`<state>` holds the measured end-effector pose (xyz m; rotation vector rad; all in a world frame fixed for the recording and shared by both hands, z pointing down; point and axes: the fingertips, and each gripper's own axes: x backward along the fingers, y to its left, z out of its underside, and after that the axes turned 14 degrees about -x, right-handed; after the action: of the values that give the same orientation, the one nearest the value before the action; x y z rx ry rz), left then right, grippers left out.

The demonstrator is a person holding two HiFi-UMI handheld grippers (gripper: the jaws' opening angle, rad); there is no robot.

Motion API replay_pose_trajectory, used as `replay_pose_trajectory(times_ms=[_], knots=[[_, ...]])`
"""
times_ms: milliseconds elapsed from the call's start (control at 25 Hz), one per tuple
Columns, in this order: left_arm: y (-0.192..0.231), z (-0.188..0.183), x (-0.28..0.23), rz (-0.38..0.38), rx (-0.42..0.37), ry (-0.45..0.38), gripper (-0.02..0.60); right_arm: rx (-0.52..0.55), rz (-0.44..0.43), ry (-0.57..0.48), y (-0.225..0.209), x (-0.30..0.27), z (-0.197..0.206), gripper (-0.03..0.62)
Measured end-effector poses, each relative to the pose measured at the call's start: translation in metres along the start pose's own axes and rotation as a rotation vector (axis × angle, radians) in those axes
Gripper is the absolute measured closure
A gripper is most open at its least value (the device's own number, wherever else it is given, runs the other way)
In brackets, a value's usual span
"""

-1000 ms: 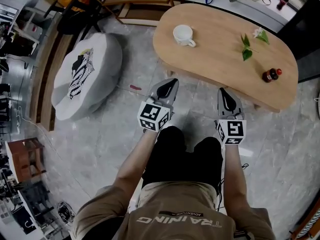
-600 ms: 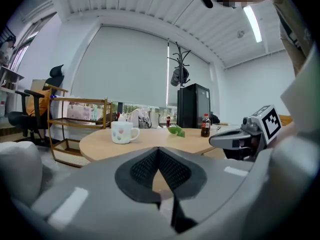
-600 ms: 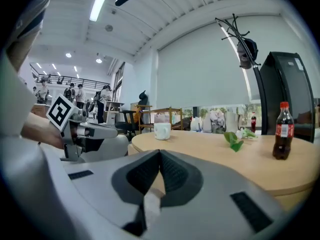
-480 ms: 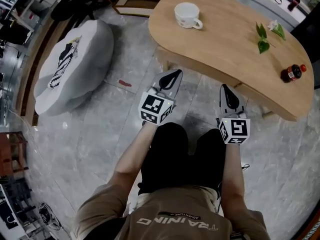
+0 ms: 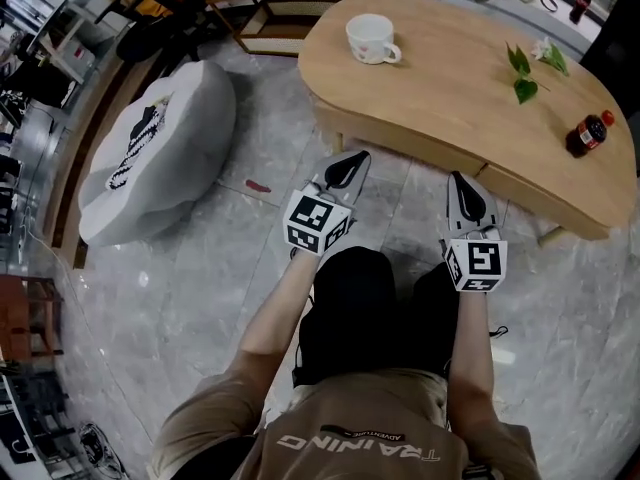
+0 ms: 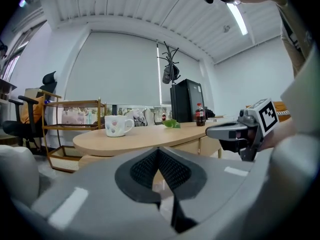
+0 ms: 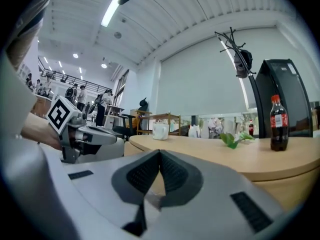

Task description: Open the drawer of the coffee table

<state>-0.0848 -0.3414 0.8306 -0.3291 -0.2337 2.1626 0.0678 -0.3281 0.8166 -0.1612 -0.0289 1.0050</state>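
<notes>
Hovering near table (image 5: 440,98): left tool (image 5: 354,160), right tool (image 5: 463,180) were just short of its edge.
Left tool: was clenched, empty.
Right tool: was clenched, empty.

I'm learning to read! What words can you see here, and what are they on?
"TRAINING": on the person's shirt, upside down in the head view.
"ADVENTURE": small print right by it.
Cola bottle label: too blurred to read.
Cubes on the left gripper and right gripper: square markers, no words.
</notes>
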Motion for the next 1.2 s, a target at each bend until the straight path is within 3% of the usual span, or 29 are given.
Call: replay_pose_trajectory(times_ms=[160,240,360,440,520,720,800,920,960,1080,1200], knots=[[0.003,0.006,0.0,0.003,0.075,-0.015,0.575,0.019,0.018,-0.024,0.002,0.005,-0.011,0.589],[0.009,0.015,-0.001,-0.004,0.191,-0.02,0.575,0.029,0.019,-0.022,0.007,0.006,-0.012,0.589],[0.018,0.04,-0.01,-0.006,0.538,-0.048,0.575,0.007,0.019,-0.019,0.009,0.008,-0.008,0.589],[0.024,0.06,-0.017,-0.008,0.821,-0.112,0.575,-0.011,0.023,-0.021,0.009,0.01,-0.005,0.589],[0.029,0.077,-0.024,-0.021,1.057,-0.2,0.575,-0.011,0.024,-0.018,0.009,0.012,-0.003,0.589],[0.041,0.121,-0.034,-0.121,1.428,-0.408,0.575,0.027,0.027,0.001,0.008,0.014,0.004,0.589],[0.042,0.131,-0.037,-0.141,1.446,-0.432,0.575,0.029,0.028,0.001,0.008,0.015,0.006,0.589],[0.041,0.134,-0.042,-0.113,1.428,-0.47,0.57,0.022,0.026,0.005,0.007,0.016,0.008,0.589],[0.042,0.133,-0.044,-0.101,1.421,-0.494,0.551,0.021,0.021,0.008,0.007,0.016,0.009,0.59],[0.047,0.138,-0.051,-0.097,1.425,-0.563,0.385,0.052,0.012,0.02,0.006,0.016,0.011,0.589],[0.051,0.153,-0.061,-0.128,1.457,-0.609,0.344,0.061,0.015,0.022,0.002,0.018,0.01,0.589]])
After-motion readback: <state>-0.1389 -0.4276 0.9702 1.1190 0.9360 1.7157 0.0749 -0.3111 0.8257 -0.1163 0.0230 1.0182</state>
